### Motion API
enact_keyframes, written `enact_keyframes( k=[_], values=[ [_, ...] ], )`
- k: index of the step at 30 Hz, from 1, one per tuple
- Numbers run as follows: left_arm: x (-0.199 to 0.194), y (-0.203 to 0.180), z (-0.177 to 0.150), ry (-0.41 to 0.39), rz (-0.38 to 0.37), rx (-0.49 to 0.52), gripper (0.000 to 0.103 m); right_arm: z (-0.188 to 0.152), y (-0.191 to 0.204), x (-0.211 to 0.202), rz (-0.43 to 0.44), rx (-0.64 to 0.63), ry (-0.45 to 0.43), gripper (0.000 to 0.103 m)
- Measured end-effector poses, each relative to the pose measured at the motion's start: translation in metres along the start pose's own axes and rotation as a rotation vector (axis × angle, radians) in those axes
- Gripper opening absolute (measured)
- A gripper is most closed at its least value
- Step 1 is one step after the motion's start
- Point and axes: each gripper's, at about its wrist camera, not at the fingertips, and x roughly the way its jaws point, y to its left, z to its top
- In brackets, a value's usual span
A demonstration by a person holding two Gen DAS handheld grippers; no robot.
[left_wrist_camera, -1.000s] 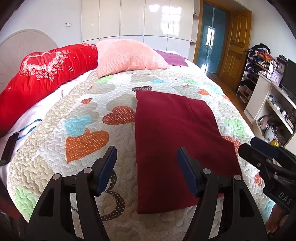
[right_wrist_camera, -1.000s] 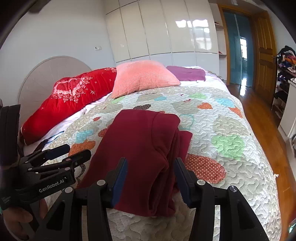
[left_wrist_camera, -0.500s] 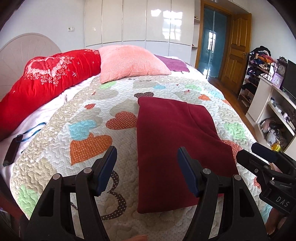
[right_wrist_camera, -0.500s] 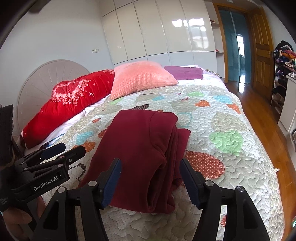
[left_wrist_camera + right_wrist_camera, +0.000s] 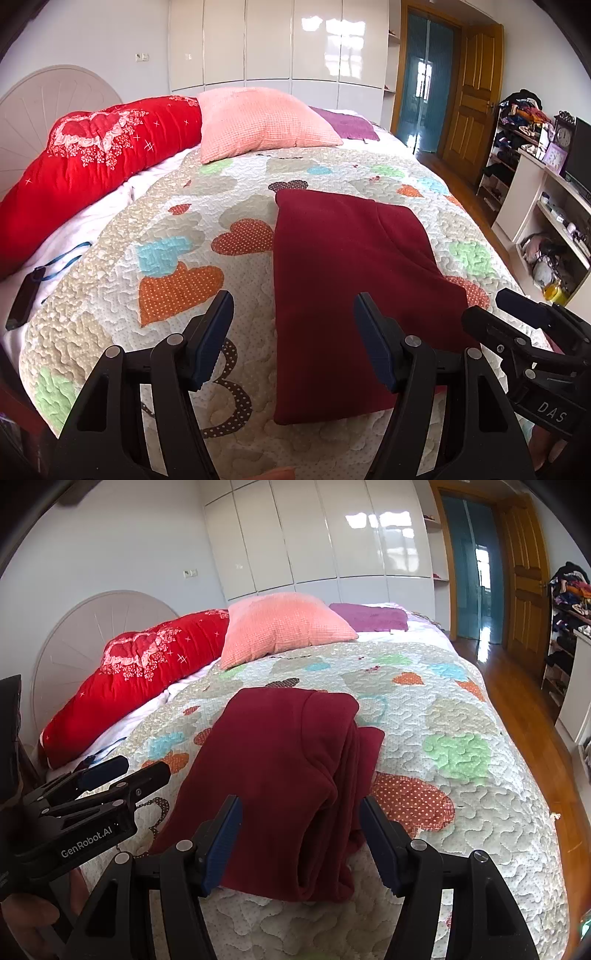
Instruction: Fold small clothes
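2 hand-held grippers, left [image 5: 293, 338] and right [image 5: 301, 840], both released, folded maroon garment [image 5: 347, 291] on quilt [image 5: 110, 295]

Both claws are held up and spread wide, nothing between their fingers. The left claw [image 5: 293, 339] points forward, its two black arms angling up to blue-padded fingertips [image 5: 216, 334] that stand well apart. The right claw [image 5: 301, 840] sits in the same pose, jaws open, its blue pads [image 5: 378, 843] facing each other across a broad gap. The two are side by side and near each other: each shows at the edge of the other's view, the right claw [image 5: 517, 332] low on the left one's right side, the left claw [image 5: 107, 779] low on the right one's left side. A hand [image 5: 26, 917] grips the left claw's handle from below, only partly seen.
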Motion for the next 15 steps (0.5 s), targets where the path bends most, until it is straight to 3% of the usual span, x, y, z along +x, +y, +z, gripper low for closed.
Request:
enact_keyframes(
  k=[15],
  values=[
    [0.0052,-0.0016,-0.0027,0.012,0.002,0.0,0.068,-0.0023,0.0011,0.0071,0.001,0.006,0.022,0.064]
  ],
)
